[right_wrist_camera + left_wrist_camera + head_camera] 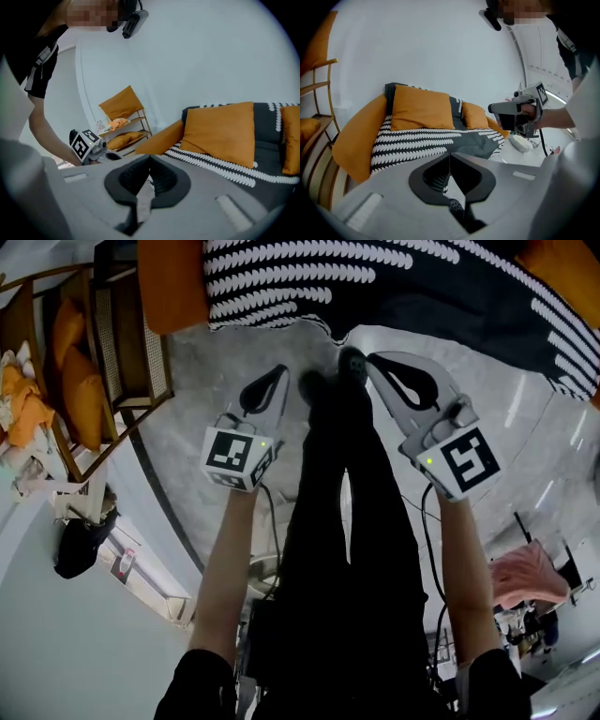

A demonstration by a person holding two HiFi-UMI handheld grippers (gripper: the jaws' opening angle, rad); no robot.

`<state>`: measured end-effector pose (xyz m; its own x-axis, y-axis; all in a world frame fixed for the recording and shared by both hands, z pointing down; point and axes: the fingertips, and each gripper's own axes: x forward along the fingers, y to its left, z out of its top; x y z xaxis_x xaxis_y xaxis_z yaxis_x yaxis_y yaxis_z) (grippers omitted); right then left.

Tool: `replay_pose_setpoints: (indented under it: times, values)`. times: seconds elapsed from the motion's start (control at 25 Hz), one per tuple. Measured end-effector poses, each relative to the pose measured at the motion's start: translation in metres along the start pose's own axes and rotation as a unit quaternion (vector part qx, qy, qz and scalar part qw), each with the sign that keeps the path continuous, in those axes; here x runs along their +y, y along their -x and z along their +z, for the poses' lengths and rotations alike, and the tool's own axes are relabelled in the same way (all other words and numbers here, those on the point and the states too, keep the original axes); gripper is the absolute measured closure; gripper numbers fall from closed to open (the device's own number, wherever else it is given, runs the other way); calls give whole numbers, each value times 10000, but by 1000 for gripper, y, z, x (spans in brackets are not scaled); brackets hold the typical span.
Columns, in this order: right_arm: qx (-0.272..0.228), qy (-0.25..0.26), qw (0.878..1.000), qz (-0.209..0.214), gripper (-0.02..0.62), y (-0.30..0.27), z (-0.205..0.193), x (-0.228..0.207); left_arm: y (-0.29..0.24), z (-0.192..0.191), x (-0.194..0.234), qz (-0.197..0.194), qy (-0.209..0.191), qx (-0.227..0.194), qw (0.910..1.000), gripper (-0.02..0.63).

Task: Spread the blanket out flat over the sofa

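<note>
Jaws clenched empty: left gripper [278, 370], right gripper [369, 358]; blanket [394, 277] over sofa [173, 287]; marble floor [525, 409]

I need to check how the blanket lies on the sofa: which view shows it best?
The left gripper view: the black-and-white blanket spreads wide below the orange cushions. The head view catches only its front part at the picture's top; the right gripper view shows just a strip under one cushion.

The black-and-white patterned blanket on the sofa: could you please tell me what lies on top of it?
A large orange cushion and a smaller orange cushion rest on the black-and-white blanket; the sofa seat beneath is covered.
</note>
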<state>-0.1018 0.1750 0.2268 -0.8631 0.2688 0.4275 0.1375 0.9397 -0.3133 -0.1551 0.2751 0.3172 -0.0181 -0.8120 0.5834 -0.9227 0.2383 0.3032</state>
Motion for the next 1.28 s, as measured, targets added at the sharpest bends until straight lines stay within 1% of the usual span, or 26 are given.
replay_pose_setpoints:
  times: [0.12,0.16,0.2,0.32,0.4,0.52,0.6,0.68,0.8,0.84,0.96,1.04,1.16,1.28]
  values:
    - [115,-21,9998,190,594,-15,-17,-6,-21,-26,6,60,-136,299,9994,585]
    - [111,-29,9996,244,594,-18,-19,-7,-27,-35,9,84,-148,401,9991,551]
    - [94,-32,9995,293,594,-20,-20,-7,-31,-42,12,107,-115,478,9987,532]
    - [162,-41,9988,452,594,-26,-26,-5,-39,-52,23,236,95,502,9984,529]
    - [260,-3,9980,568,594,-34,-32,-6,-47,-58,36,371,127,476,9981,523]
    - [315,15,9973,661,594,-51,-40,-7,-62,-80,61,530,175,535,9970,480]
    - [321,-15,9972,668,594,-62,-44,-7,-71,-99,77,580,254,629,9960,460]
    - [338,-11,9973,659,594,-75,-48,-7,-79,-118,96,619,324,724,9949,455]
    - [387,-5,9972,635,594,-94,-57,-7,-86,-147,122,663,555,838,9927,453]
    - [393,-12,9974,607,594,-99,-59,-8,-89,-155,128,667,574,895,9921,448]
    - [338,-102,9981,499,594,-111,-61,-9,-98,-178,147,708,417,1138,9901,434]
    - [335,-204,9982,443,594,-119,-67,-7,-104,-191,160,758,463,1233,9884,425]
    - [399,-339,9978,400,594,-128,-76,-1,-114,-206,179,874,745,1293,9849,408]
    - [496,-430,9970,405,594,-136,-87,5,-123,-218,197,1003,845,1421,9811,394]
